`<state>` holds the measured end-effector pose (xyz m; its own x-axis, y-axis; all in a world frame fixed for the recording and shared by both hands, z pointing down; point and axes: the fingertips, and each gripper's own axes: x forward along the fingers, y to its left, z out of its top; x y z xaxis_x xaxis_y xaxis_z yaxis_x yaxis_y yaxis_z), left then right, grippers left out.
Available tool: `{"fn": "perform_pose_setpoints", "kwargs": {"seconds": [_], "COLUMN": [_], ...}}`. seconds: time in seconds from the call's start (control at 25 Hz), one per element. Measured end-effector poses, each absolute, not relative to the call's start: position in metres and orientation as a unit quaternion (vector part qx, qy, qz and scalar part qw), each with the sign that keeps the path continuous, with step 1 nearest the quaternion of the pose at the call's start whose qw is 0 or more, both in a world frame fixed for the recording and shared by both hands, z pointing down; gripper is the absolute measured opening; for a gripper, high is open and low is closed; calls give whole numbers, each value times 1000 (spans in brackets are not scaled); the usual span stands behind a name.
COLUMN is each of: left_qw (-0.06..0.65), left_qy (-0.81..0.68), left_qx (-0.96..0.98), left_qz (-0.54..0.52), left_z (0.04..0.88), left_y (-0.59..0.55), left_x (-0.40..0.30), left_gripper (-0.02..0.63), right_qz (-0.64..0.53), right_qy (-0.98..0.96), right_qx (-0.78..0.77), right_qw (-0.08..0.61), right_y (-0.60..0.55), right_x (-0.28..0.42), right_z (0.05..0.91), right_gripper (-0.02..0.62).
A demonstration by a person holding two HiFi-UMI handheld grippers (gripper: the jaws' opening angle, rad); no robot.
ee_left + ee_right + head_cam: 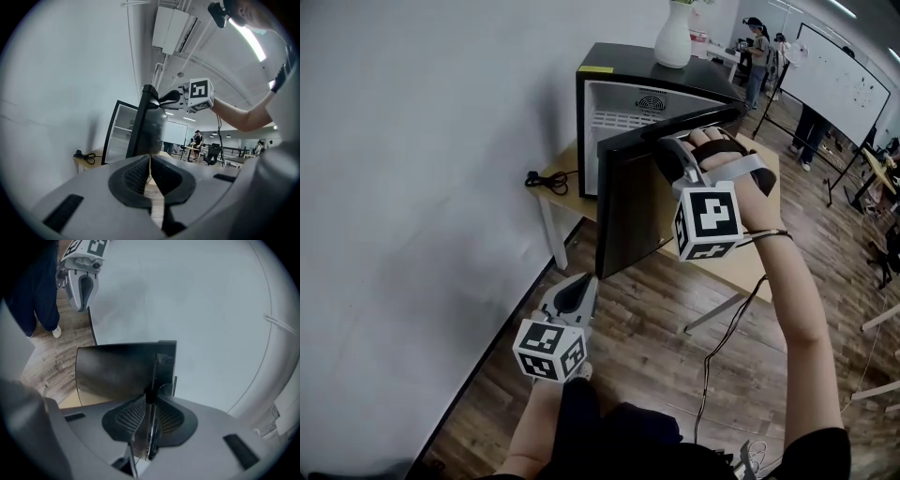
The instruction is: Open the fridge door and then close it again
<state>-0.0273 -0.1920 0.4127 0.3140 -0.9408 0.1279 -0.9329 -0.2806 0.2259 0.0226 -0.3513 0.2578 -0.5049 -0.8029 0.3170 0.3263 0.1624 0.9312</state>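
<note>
right gripper (151, 405): jaws nearly together, pads pressed on the thin top edge of the fridge door (117, 369), one pad on each face
right gripper, head view (667, 148): sits on top of the door, held by the person's right hand (727, 173)
left gripper (150, 171): jaws together, pad tips meeting, nothing between them
left gripper, head view (575, 292): low at the left, below the door's near corner and apart from it, pointing toward the fridge
marker cubes: black-and-white square patterns on the right gripper's cube (710, 220) and the left gripper's cube (548, 350); no words on them
fridge door, head view (628, 206): black and glossy, swung out partway from the cabinet, near edge toward the person
fridge (614, 58): small black cabinet on a wooden table (727, 267), white interior (623, 117) showing
labels on fridge: small yellow sticker (595, 69) on the top front edge, print too small to read; round emblem (652, 101) on the inner back wall, not legible
vase (673, 37): white, upright on the fridge top
cable (546, 180): black, coiled on the table's left end beside the fridge
wall (422, 187): plain white, left of the fridge
floor (656, 356): wood planks
whiteboard (839, 80): far right on a stand, marks on it too small to read; people stand near it
</note>
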Motion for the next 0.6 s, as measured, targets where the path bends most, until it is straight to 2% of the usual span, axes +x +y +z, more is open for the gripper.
{"fn": "perform_pose_setpoints", "kwargs": {"seconds": [0.6], "left_qw": [134], "left_qy": [-597], "left_qx": [790], "left_qz": [-27], "left_z": [417], "left_y": [-228], "left_x": [-79], "left_gripper": [9], "right_qz": [-606], "right_qy": [-614], "right_qx": [191], "right_qw": [468], "right_y": [-397], "right_x": [-28], "right_z": [260], "right_gripper": [58]}}
